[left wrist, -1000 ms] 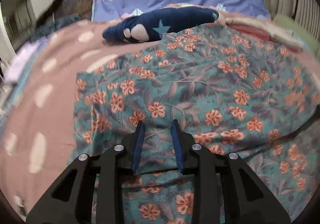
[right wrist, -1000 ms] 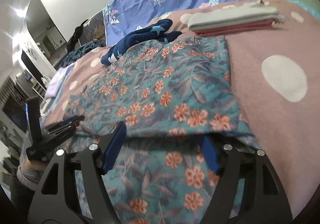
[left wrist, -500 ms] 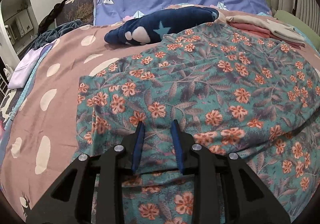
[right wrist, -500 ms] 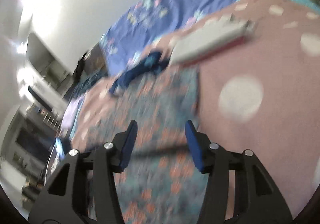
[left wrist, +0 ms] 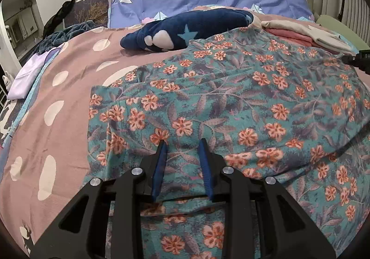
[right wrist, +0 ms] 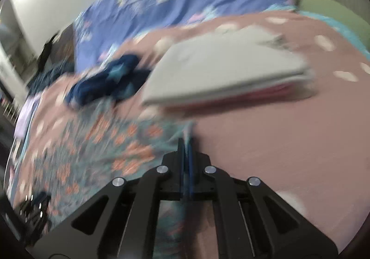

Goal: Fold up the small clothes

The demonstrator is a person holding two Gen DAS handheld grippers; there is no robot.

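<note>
- A pale lilac folded cloth [left wrist: 24, 78] lies at the left edge of the bed, on the dusty-pink bedspread with white spots [left wrist: 57, 120].
- A dark navy fleece garment with a light-blue star [left wrist: 185, 32] sits farther back, touching the far edge of the floral fabric.
- The teal cotton garment with orange flowers [left wrist: 231, 108] is spread flat across the middle of the bedspread, with a folded edge at its near side.
- The left hand-held gripper [left wrist: 182, 143] has its blue pads partly apart with a ridge of floral fabric between them; whether they pinch it is unclear.
- The right hand-held gripper [right wrist: 186, 141] is fully closed, with the floral garment's right edge at its tips; the view is blurred.
- A folded grey and red stack of clothes [right wrist: 226, 74] rests to the right, beyond the garment.
</note>
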